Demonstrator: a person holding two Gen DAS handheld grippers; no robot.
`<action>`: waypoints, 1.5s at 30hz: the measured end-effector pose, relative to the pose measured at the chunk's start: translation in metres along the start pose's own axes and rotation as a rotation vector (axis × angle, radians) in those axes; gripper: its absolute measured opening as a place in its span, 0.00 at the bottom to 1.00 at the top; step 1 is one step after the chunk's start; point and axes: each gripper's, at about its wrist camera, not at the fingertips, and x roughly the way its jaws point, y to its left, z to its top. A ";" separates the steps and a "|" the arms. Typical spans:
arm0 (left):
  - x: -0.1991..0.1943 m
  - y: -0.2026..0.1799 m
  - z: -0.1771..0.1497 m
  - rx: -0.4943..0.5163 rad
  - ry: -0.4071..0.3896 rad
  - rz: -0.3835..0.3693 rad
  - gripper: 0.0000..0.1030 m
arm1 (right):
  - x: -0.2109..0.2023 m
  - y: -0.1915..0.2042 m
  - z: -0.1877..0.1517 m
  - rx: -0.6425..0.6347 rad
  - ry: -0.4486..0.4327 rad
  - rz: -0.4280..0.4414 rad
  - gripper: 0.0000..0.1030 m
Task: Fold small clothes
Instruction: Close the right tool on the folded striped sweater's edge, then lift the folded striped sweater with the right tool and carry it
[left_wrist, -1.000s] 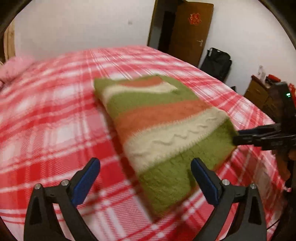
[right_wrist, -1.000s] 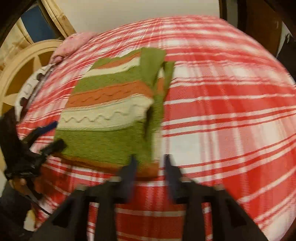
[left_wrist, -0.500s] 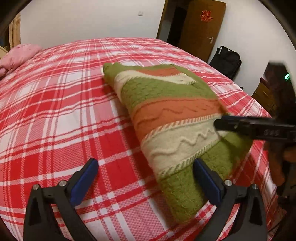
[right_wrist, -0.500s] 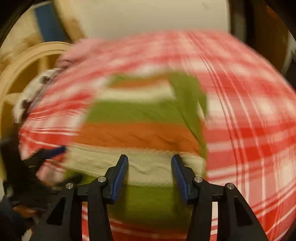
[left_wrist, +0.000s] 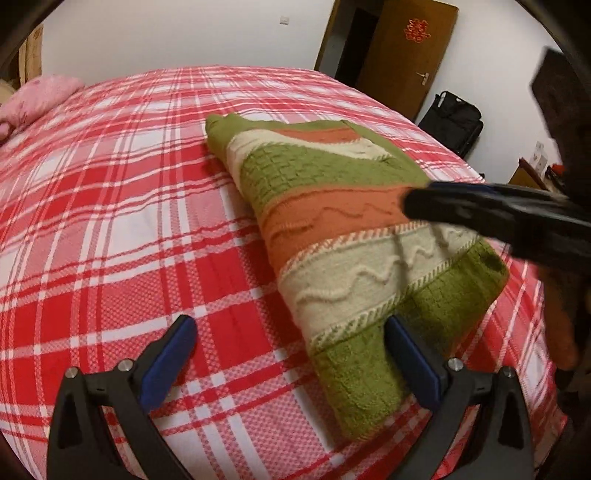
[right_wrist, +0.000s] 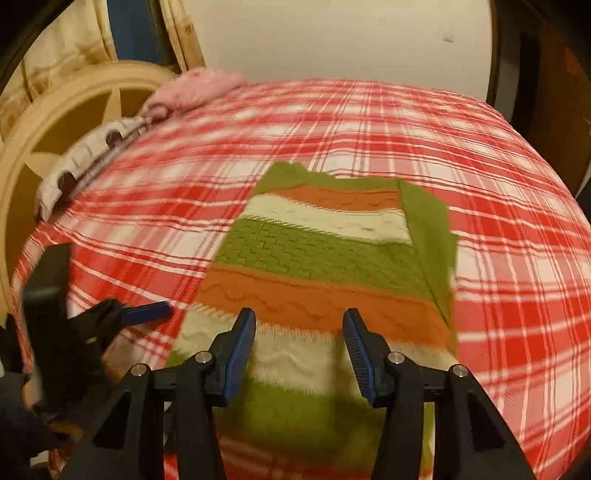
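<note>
Black gripper (right_wrist: 299, 350) frames — seemingly blue-padded

A red paper double-happiness sign (left_wrist: 417, 30) is showing on the brown wooden door (left_wrist: 402, 55); nothing else is reading clearly.

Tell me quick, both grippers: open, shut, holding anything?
Left gripper: open, holding nothing, fingers straddling the sweater's near corner.
Right gripper: open, holding nothing, over the sweater.
</note>
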 end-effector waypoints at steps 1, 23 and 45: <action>-0.003 0.002 -0.001 -0.012 -0.004 -0.009 1.00 | 0.002 -0.002 0.002 0.009 -0.013 -0.016 0.49; 0.020 0.000 0.012 -0.078 0.013 -0.150 1.00 | 0.065 -0.169 0.017 0.429 -0.022 0.143 0.61; -0.044 -0.004 0.011 0.009 -0.113 -0.183 0.20 | 0.012 -0.101 0.045 0.334 -0.133 0.238 0.20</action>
